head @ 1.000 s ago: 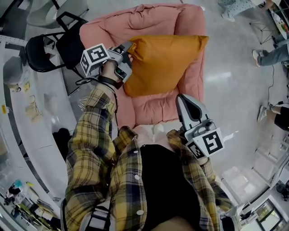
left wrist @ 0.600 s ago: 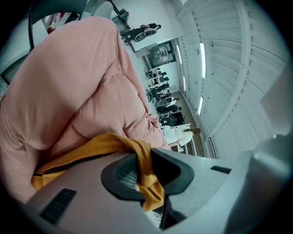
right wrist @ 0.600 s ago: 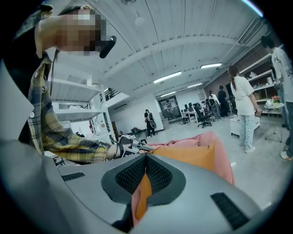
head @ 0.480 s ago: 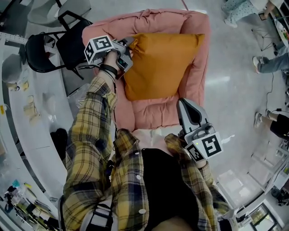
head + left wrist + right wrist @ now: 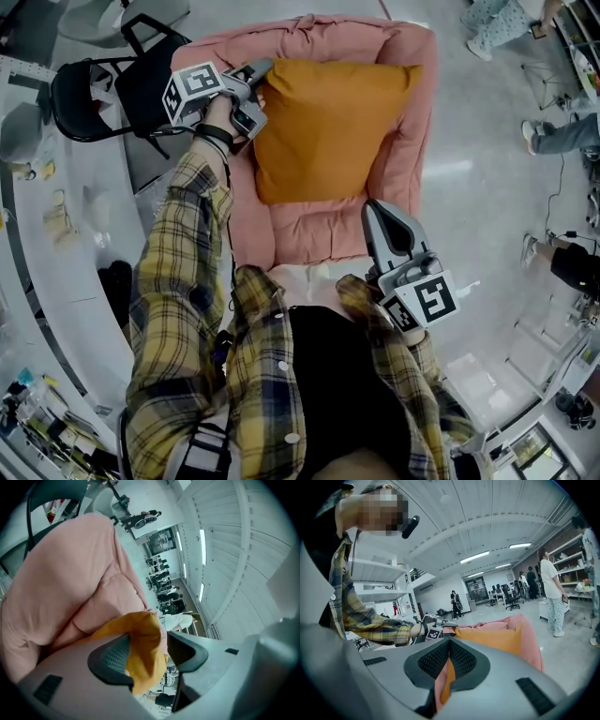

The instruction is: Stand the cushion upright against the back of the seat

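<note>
Leaning on the pink padded seat (image 5: 417, 169), the orange cushion (image 5: 328, 127) has its upper edge up against the seat's puffy back (image 5: 309, 33) and its lower edge down on the seat pad. It sits between the two raised sides. In the right gripper view its top edge stands about level with the pink padding behind it, so it looks propped up and not flat.

The left tongs (image 5: 258, 92) are at the cushion's upper left corner, beside the left end of the seat back. Their jaws are opening. In the left gripper view the pads stand apart with the orange corner hanging loosely between them. The fabric lies close along one pad and is clear of the other, so nothing is pinched.

The right tongs (image 5: 382, 217) are well apart from the cushion, near the front edge of the seat and pointing towards it. Their jaws are together with nothing in them. Only a sliver of pink and orange shows through the gap below the tips.

A yellow plaid sleeve (image 5: 178, 262) runs up to the left tongs. A black chair (image 5: 103, 94) stands just beside the seat on its left, and a white curved desk (image 5: 56, 244) runs along that side. The pale glossy floor (image 5: 487, 187) spreads to the right, where a few people (image 5: 562, 122) stand or sit at the edge of the head view.
</note>
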`<act>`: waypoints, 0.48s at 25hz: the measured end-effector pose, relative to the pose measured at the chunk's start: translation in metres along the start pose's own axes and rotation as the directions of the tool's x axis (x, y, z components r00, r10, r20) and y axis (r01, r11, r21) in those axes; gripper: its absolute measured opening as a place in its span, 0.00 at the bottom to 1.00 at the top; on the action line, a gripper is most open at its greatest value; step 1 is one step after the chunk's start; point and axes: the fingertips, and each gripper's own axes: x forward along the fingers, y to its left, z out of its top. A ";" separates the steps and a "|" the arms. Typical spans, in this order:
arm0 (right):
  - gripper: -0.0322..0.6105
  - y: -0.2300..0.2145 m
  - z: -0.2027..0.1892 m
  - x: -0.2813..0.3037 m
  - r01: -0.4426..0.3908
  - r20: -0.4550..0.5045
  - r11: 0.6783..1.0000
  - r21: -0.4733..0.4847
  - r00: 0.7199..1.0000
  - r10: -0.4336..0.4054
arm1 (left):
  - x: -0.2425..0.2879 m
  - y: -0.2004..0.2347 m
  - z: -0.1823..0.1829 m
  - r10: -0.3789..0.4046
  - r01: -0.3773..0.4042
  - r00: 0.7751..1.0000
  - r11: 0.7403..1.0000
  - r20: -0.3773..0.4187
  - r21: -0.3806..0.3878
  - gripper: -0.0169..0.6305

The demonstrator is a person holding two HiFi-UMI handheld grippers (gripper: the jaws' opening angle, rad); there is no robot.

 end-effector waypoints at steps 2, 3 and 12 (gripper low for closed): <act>0.08 -0.006 -0.004 -0.005 0.008 -0.013 1.000 -0.010 1.000 -0.008 | -0.006 -0.008 0.006 -0.007 0.007 1.000 0.999 0.025 0.035 0.40; 0.08 -0.007 -0.006 -0.007 0.010 -0.018 1.000 -0.013 1.000 -0.010 | -0.009 -0.011 0.007 -0.003 0.002 1.000 0.999 0.029 0.054 0.40; 0.08 0.017 0.002 -0.022 -0.036 0.002 0.998 -0.045 0.999 0.036 | -0.050 -0.031 -0.016 -0.040 0.034 0.998 0.992 0.045 0.125 0.40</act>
